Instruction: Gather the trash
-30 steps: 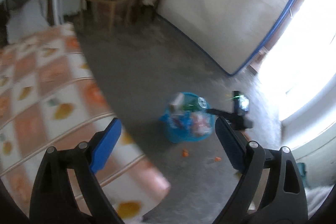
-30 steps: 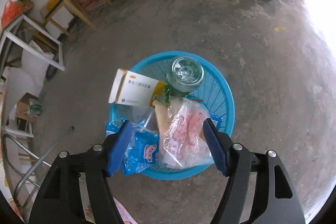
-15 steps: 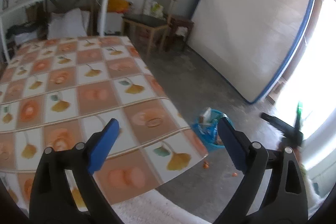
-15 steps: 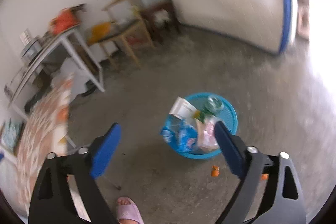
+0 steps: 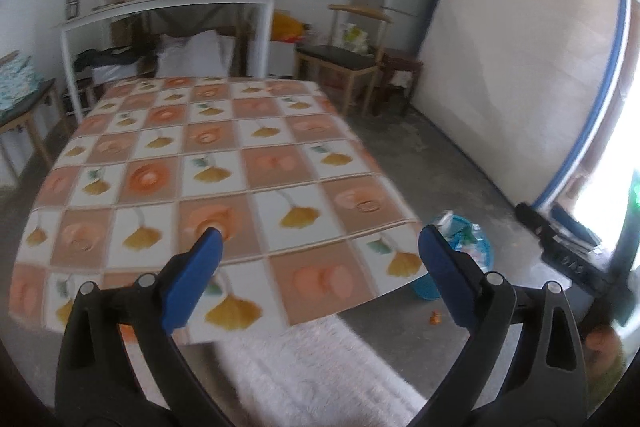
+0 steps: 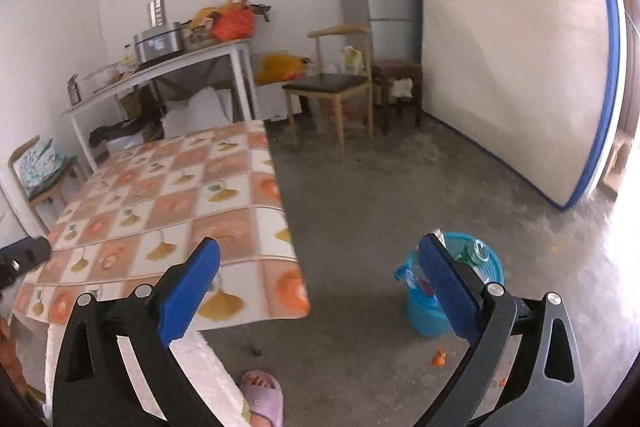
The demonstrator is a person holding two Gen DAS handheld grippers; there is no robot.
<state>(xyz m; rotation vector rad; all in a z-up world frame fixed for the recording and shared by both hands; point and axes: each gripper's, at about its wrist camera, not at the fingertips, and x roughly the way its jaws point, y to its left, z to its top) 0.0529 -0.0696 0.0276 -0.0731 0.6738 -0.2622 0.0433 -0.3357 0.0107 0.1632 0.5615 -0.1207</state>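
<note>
Your left gripper [image 5: 320,277] is standing with its blue pads [image 5: 192,281] spread wide and nothing between them; its jaws have just been opening to their widest. In the left wrist view, it is pointing down over the table [image 5: 200,163], which is wearing a checked orange-and-white cloth and filling the frame from 9 o'clock to the centre. The blue trash basket [image 5: 482,249] is sitting on the concrete floor [image 5: 460,163] at 4 o'clock, just past the table's near corner and partly hidden behind the right-hand pad. Wrappers and a clear bottle are showing above its rim. One small orange scrap [image 5: 435,317] is lying on the floor just beside the basket's base. Part of your right gripper is showing at 3 o'clock. A white rug [image 5: 320,379] is lying at 6 o'clock.

Your right gripper [image 6: 320,281] is likewise standing spread wide and holding nothing; its jaws have also just been opening. In the right wrist view, the basket [image 6: 424,319] is sitting at 4 o'clock, its rim partly covered by the right-hand pad, well apart from the table [image 6: 168,219] at 8 o'clock. An orange scrap [image 6: 439,357] is lying on the floor near the basket at 5 o'clock. A foot in a pink slipper [image 6: 264,393] is showing at 6 o'clock. A wooden chair [image 6: 332,87] is standing at 12 o'clock.
</note>
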